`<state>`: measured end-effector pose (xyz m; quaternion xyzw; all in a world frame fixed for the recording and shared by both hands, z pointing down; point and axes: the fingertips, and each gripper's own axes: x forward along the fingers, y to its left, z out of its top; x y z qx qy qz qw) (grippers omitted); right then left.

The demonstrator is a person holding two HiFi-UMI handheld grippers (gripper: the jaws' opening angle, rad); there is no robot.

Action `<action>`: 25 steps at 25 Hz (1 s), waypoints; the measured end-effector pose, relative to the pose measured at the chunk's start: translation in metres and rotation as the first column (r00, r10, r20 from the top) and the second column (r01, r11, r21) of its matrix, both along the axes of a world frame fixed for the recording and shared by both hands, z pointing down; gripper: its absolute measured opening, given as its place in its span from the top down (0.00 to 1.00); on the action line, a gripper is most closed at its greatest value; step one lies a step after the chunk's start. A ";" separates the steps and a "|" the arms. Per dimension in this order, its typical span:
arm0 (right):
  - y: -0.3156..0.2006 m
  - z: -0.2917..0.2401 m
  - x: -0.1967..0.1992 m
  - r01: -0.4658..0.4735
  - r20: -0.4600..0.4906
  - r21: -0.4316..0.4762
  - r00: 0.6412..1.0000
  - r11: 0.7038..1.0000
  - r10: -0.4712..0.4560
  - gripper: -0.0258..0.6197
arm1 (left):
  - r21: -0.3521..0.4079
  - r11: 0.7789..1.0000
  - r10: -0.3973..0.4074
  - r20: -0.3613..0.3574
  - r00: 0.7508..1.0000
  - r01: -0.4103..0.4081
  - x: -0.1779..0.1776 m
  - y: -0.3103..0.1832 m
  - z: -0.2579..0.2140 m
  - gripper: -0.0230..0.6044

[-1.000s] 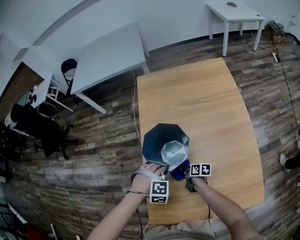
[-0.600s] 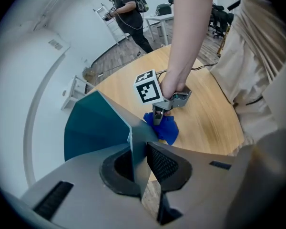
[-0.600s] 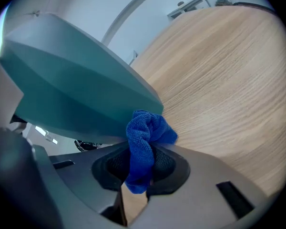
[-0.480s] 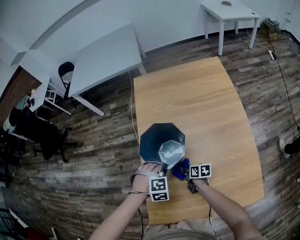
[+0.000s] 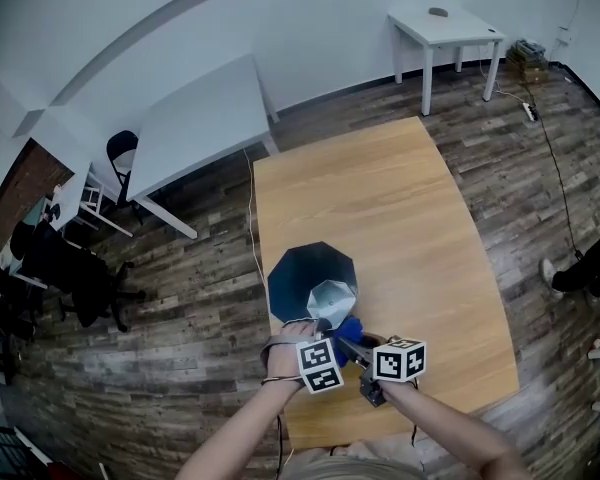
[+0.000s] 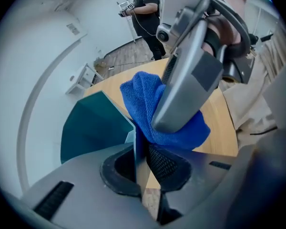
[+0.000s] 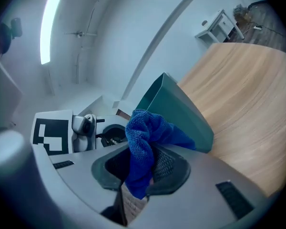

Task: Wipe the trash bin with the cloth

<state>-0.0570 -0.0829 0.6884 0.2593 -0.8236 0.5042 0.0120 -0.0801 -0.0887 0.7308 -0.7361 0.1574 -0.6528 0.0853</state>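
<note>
Left gripper: its fingers have just been closing and now pinch the thin near wall of the trash bin at the rim.
Trash bin: dark teal and open-topped, it stands on the near left part of the bench, close to the bench's left edge and just in front of the person.
Cloth: a blue bunch against the bin's near wall by the rim, just right of the left gripper.
Right gripper: its fingers are clamped on the cloth, with a tail of it hanging below them.
Risk, bin: it looks light and is held only at one spot on the rim. A hard push with the cloth could tilt it or slide it towards the left edge.
Risk, cloth: only a small fold is pinched, so dragging it along the wall may pull it free.
Risk, grippers: the two sit very near each other, and a wide stroke could knock one into the other and loosen the hold on the rim.
Bench: pale wood, smooth, with nothing on it but the bin.
Room: dark chairs at far left, then a white table, a dark plank floor, a small white table at far right, and a cable along the floor at right.
</note>
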 end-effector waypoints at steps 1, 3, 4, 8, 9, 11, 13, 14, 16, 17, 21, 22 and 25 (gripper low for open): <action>-0.001 -0.001 -0.001 -0.008 -0.001 0.002 1.000 1.000 0.008 0.84 | -0.010 1.000 -0.005 -0.010 1.000 0.005 0.002 0.000 -0.001 0.89; -0.006 0.002 0.000 -0.025 0.000 -0.006 1.000 1.000 0.025 0.84 | -0.023 1.000 -0.006 -0.014 1.000 0.006 0.004 -0.001 -0.004 0.89; -0.009 0.006 0.000 -0.031 -0.005 -0.012 1.000 0.999 0.031 0.84 | -0.027 1.000 -0.005 -0.013 1.000 0.005 0.005 -0.002 -0.004 0.89; -0.014 0.039 0.004 -0.044 -0.066 -0.046 0.997 0.998 0.041 0.84 | -0.034 0.999 -0.007 -0.011 1.000 0.007 0.009 -0.002 -0.005 0.90; -0.014 0.047 0.004 -0.048 -0.078 -0.056 0.996 0.997 0.043 0.84 | -0.034 0.999 -0.010 -0.012 1.000 0.010 0.010 -0.001 -0.005 0.90; -0.015 0.063 0.000 -0.052 -0.085 -0.079 0.995 0.996 0.045 0.84 | -0.032 0.999 -0.015 -0.013 1.000 0.014 0.011 -0.002 -0.005 0.90; -0.018 0.081 -0.005 -0.049 -0.097 -0.094 0.995 0.994 0.040 0.84 | -0.030 0.999 -0.014 -0.013 1.000 0.014 0.011 -0.004 -0.005 0.90; -0.019 0.091 -0.005 -0.046 -0.116 -0.097 0.993 0.994 0.035 0.84 | -0.029 0.999 -0.013 -0.013 1.000 0.012 0.012 -0.004 -0.005 0.90; -0.021 0.113 -0.005 -0.042 -0.171 -0.102 0.985 0.994 0.024 0.84 | -0.028 1.000 -0.009 -0.013 1.000 0.009 0.013 -0.005 -0.004 0.90; -0.023 0.122 -0.004 -0.040 -0.196 -0.104 0.980 0.994 0.019 0.84 | -0.027 1.000 -0.008 -0.012 1.000 0.008 0.013 -0.005 -0.004 0.90; -0.030 0.162 -0.007 -0.041 -0.255 -0.130 0.967 0.991 0.007 0.84 | -0.015 1.000 -0.007 -0.005 1.000 0.007 0.012 -0.008 -0.003 0.90; -0.032 0.173 -0.007 -0.045 -0.269 -0.139 0.963 0.989 0.005 0.84 | -0.009 1.000 -0.006 -0.004 1.000 0.006 0.012 -0.008 -0.003 0.90; -0.037 0.202 -0.006 -0.044 -0.309 -0.148 0.951 0.988 -0.004 0.84 | 0.024 1.000 0.005 -0.003 1.000 -0.005 0.013 -0.008 -0.003 0.90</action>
